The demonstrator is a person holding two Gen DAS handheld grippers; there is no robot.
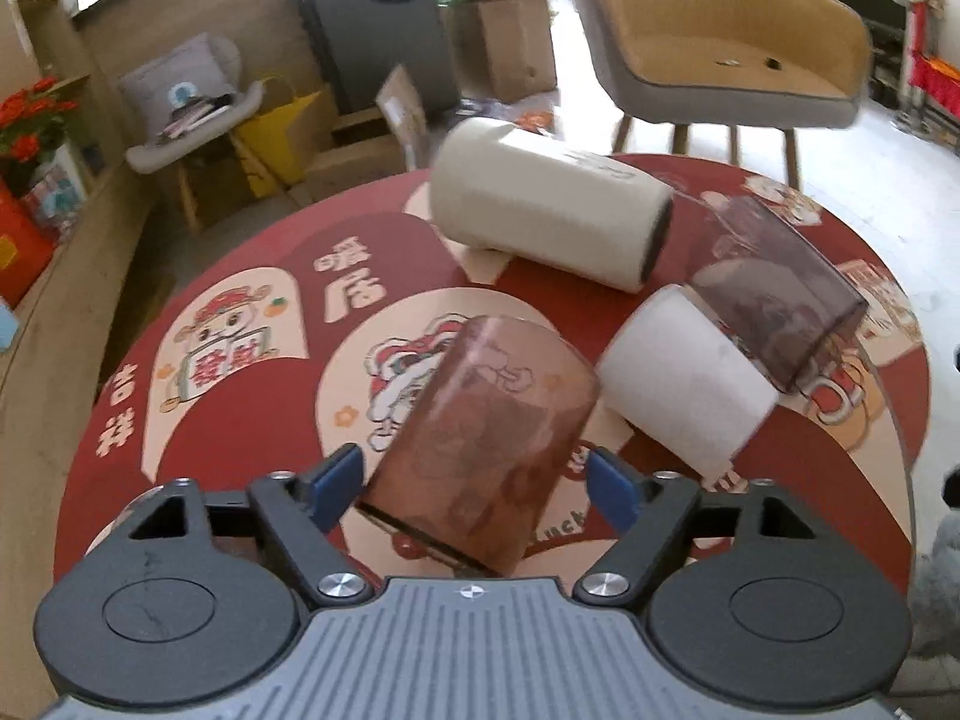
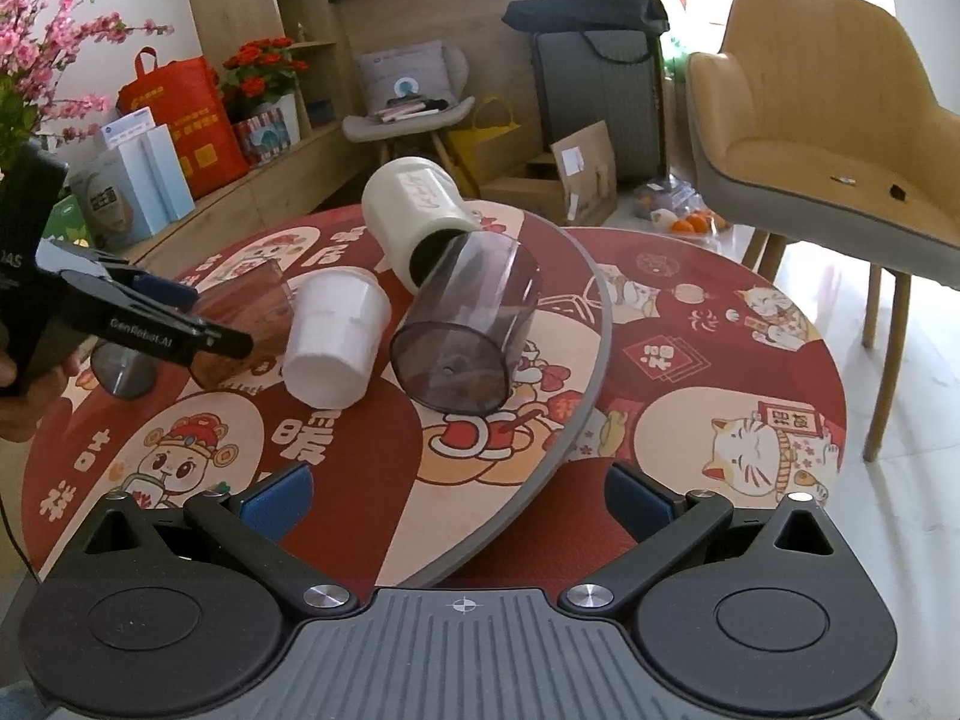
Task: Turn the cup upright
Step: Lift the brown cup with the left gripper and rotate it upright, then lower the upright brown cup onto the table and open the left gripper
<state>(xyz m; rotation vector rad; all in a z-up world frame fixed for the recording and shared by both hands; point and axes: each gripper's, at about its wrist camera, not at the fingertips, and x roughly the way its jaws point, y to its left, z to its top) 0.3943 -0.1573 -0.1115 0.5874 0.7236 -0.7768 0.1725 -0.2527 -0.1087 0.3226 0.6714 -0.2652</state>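
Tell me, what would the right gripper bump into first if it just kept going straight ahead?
Probably the grey see-through cup lying on its side on the round tray. The open right gripper points over the tray's edge toward it, with nothing else between. Depth is hard to judge through the fisheye.

Daylight fills both views, strongest toward the upper right, where the pale floor (image 2: 888,360) washes out to near white. The left wrist view is smeared by motion blur, so the cream cup (image 1: 540,216) and the tan chair (image 1: 720,42) have soft edges, while the right wrist view is sharp. Fisheye distortion bends the round table (image 2: 660,312) and darkens the corners; shadows under the cups are short and soft.
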